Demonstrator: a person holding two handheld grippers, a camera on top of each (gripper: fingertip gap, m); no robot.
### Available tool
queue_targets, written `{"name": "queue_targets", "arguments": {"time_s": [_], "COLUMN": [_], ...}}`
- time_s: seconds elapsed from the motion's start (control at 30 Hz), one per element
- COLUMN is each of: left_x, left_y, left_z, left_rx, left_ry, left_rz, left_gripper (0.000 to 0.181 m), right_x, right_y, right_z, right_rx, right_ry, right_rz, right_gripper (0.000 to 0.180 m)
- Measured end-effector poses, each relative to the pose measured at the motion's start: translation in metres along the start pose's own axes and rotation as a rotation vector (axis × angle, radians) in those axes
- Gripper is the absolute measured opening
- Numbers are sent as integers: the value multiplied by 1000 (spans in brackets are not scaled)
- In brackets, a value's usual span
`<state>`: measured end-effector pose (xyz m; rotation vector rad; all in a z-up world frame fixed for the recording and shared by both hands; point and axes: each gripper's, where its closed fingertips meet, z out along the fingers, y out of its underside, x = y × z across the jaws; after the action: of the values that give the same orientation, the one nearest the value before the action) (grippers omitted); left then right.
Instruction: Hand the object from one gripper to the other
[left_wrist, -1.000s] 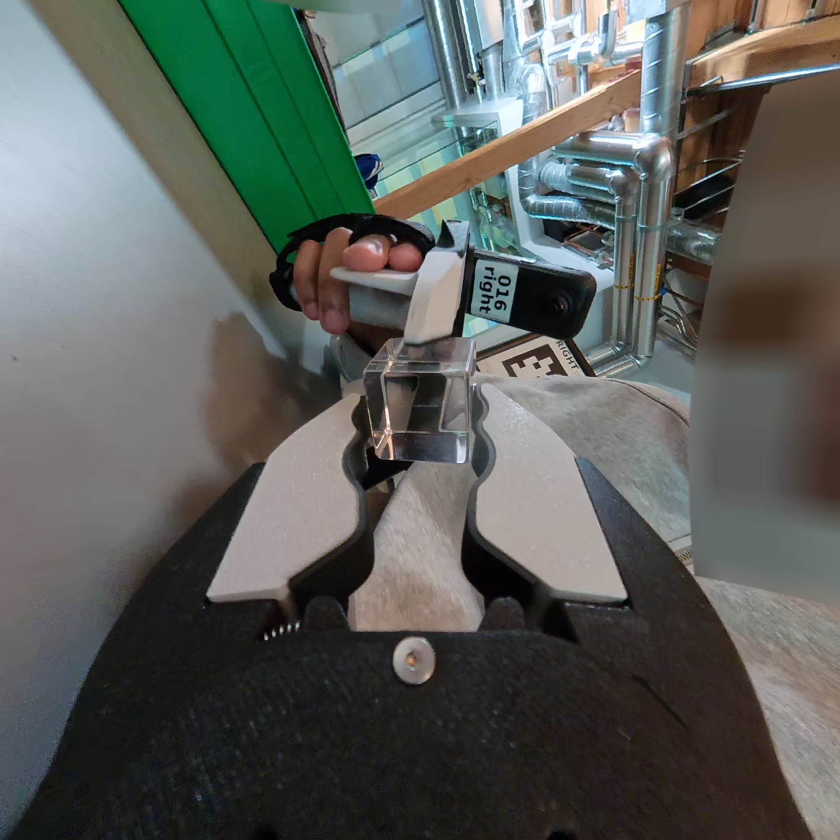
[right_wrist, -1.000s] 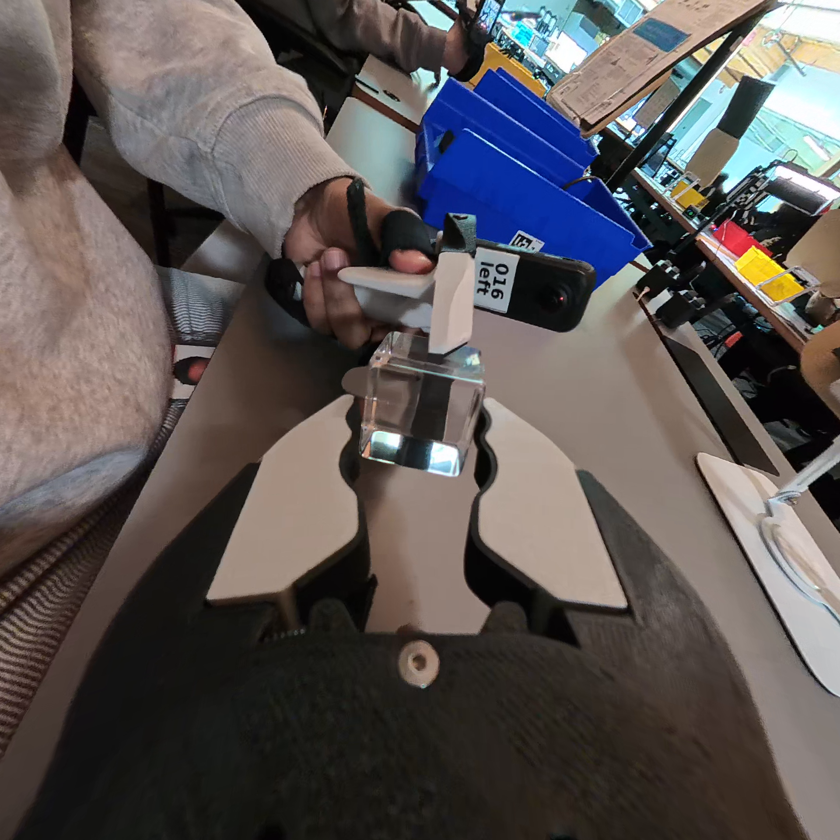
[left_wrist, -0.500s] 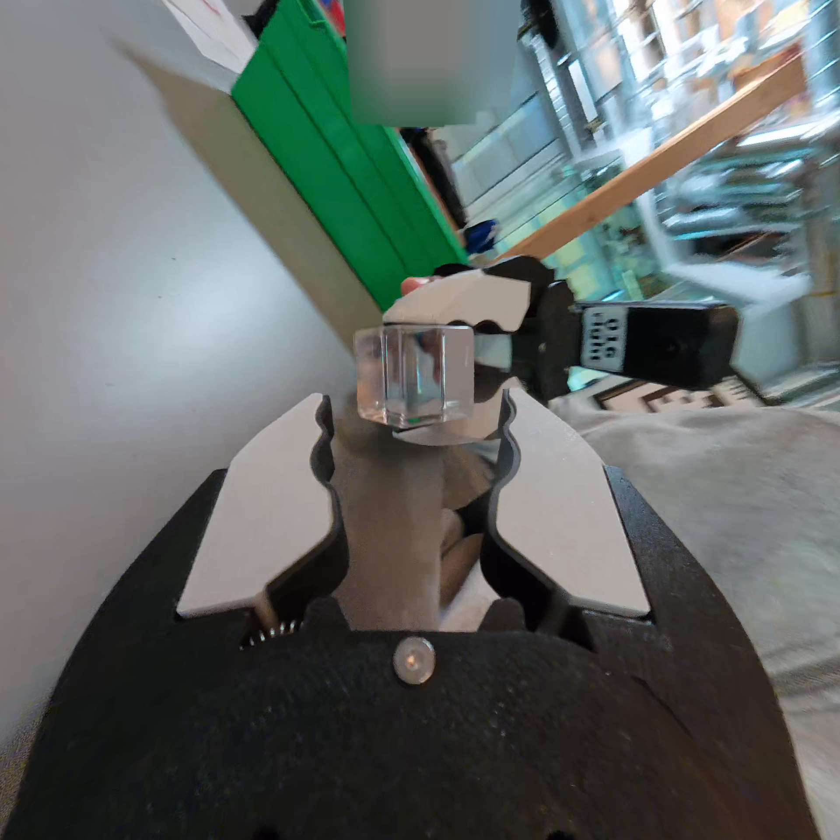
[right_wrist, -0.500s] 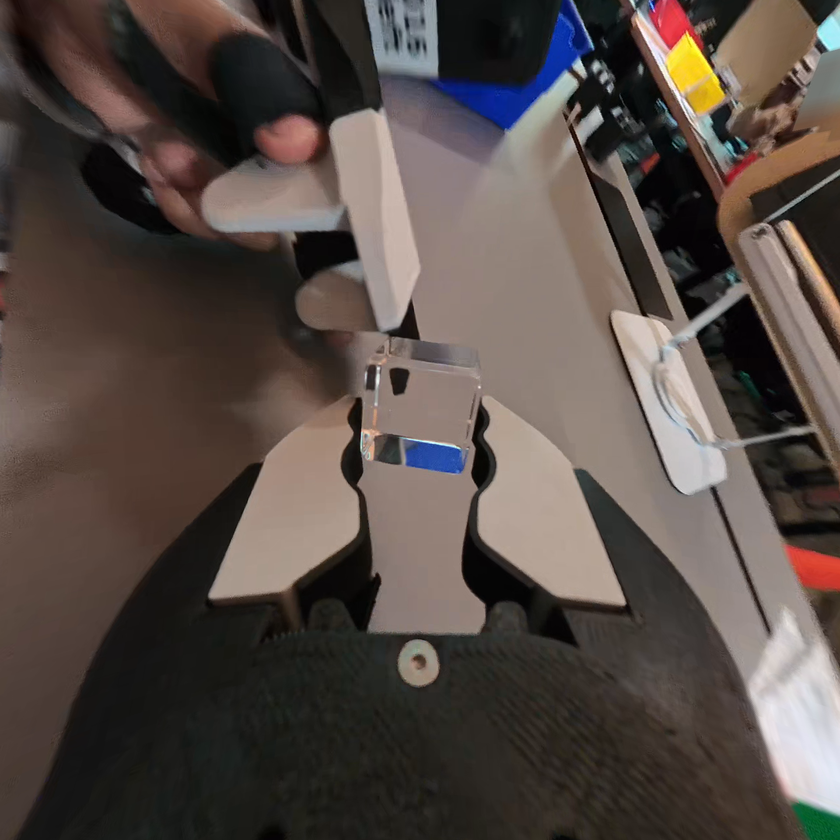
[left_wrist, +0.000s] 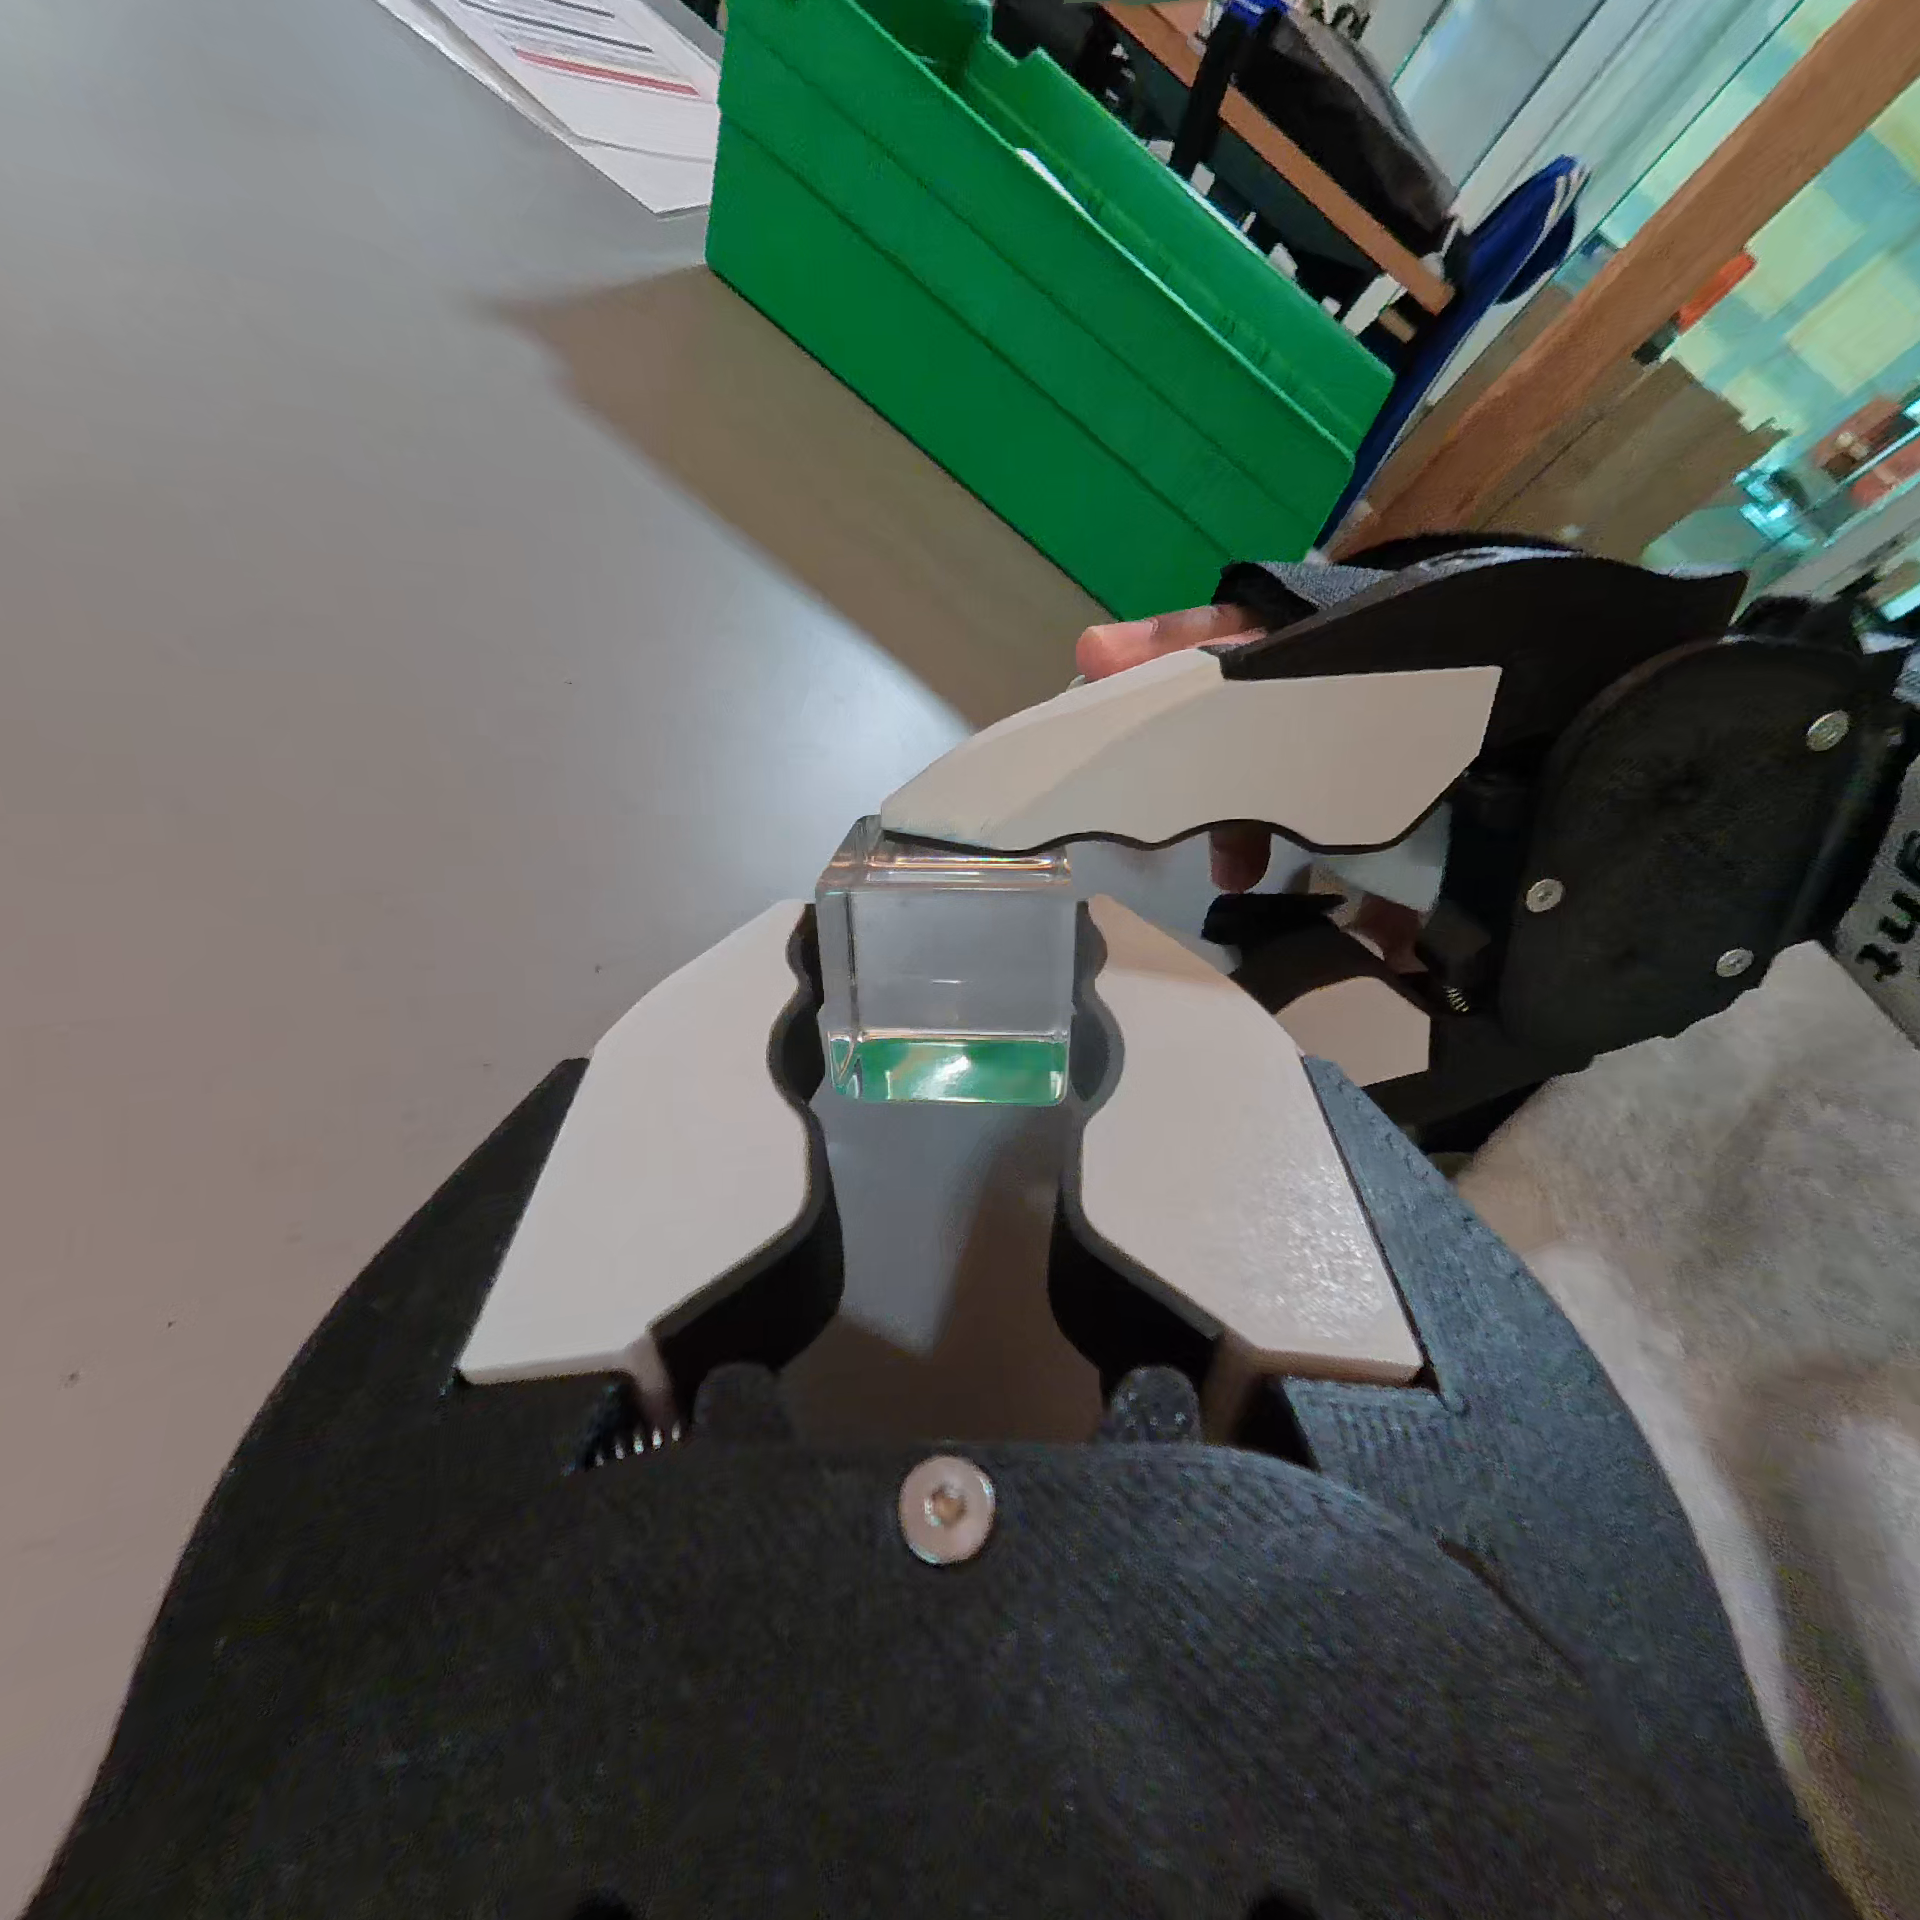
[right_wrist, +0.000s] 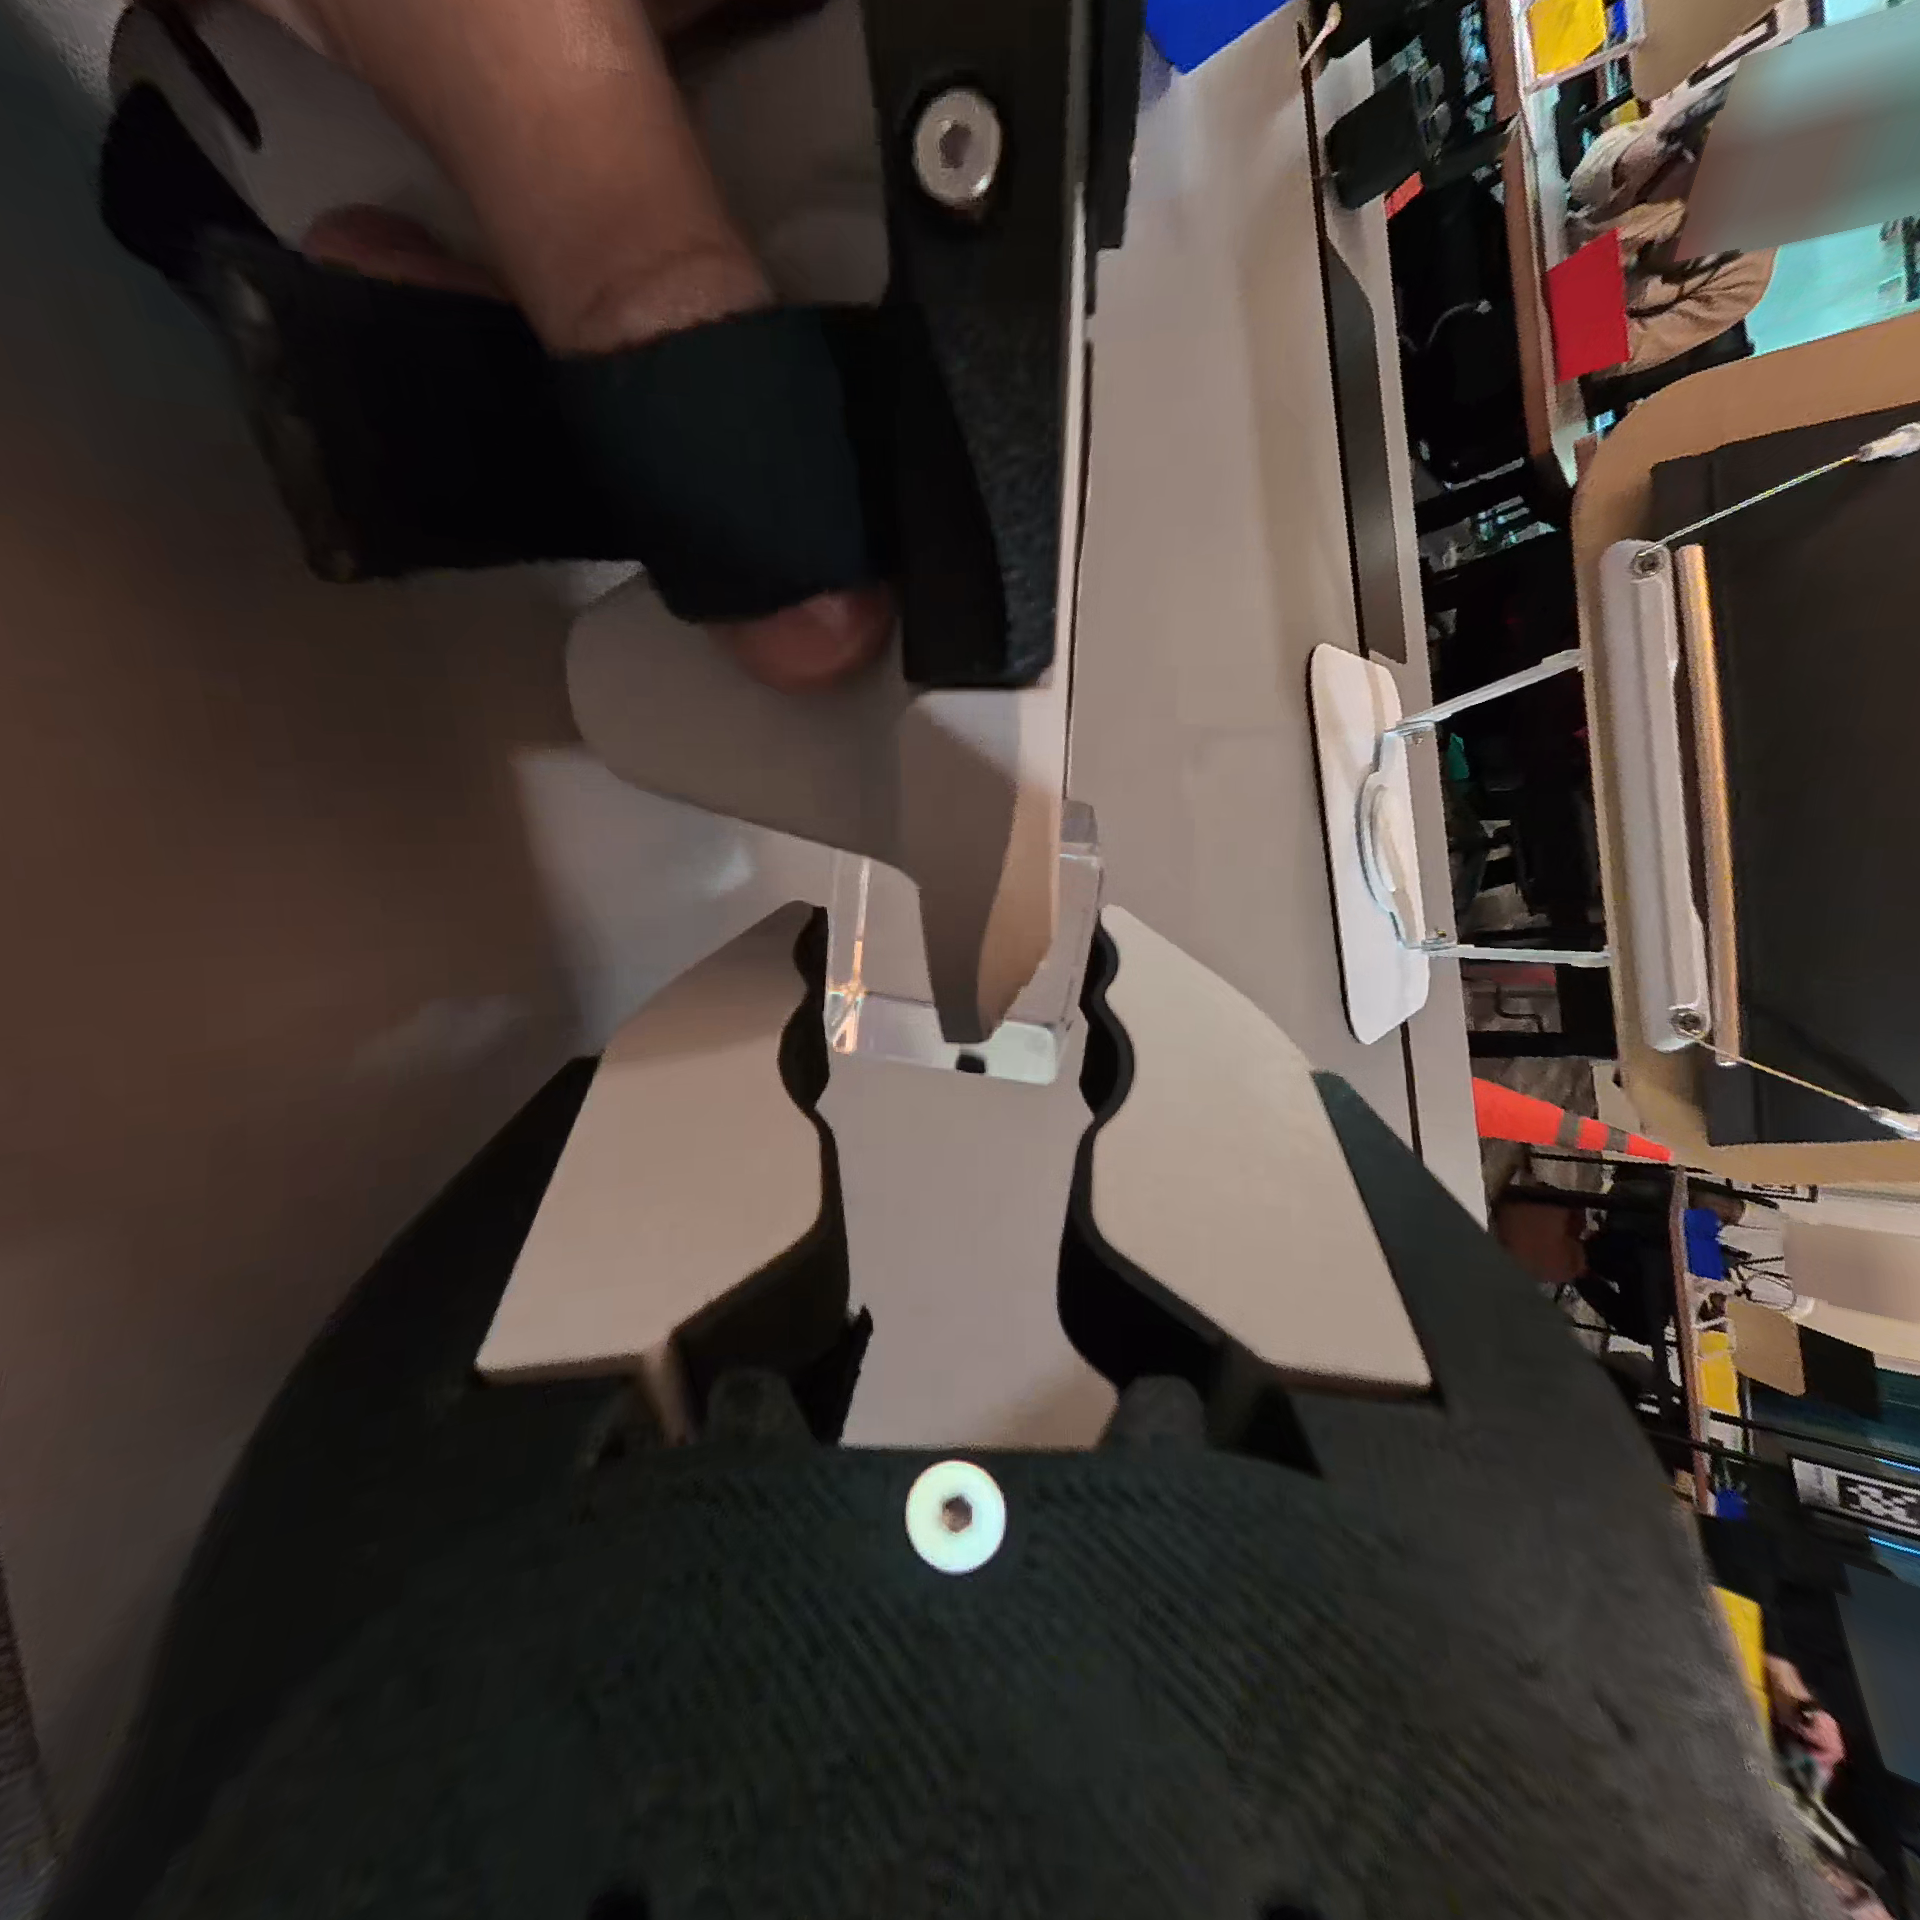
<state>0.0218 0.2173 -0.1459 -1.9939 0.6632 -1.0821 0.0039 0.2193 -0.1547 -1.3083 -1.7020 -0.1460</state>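
Grey worktable (left_wrist: 312, 623), mid-handover: clear acrylic cube (left_wrist: 943, 987) clamped by both left gripper (left_wrist: 943, 997) and right gripper (right_wrist: 956, 987); next, one likely releases.

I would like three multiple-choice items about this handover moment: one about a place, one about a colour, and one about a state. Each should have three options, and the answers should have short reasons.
1. Where is the clear cube?
A. Inside a box
B. Between the fingers of the left gripper and of the right gripper
C. Lying on a sheet of paper

2. What colour is the crate on the table beyond the cube in the left wrist view?
A. Green
B. Yellow
C. Red

3. What is the state of the left gripper?
A. Wide open and empty
B. Out of view
C. Shut on the clear cube

Answers:
1 B, because each wrist view shows the cube between that gripper's own fingers, with a finger of the other gripper lying against it.
2 A, because the crate's walls are plainly green.
3 C, because both of its fingers press on the cube's sides.
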Motion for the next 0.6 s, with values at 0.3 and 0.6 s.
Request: {"name": "queue_targets", "arguments": {"time_s": [0.3,0.6], "left_x": [-4,-1], "left_y": [-23,-47], "left_z": [-16,-35], "left_rx": [161,353], "left_ry": [137,283], "left_rz": [-140,-203], "left_gripper": [44,44], "right_x": [33,59], "right_y": [-1,-10], "right_z": [-9,-35], "right_rx": [225,711], "right_ry": [-38,-493], "right_rz": [346,1115], "right_gripper": [82,67]}}
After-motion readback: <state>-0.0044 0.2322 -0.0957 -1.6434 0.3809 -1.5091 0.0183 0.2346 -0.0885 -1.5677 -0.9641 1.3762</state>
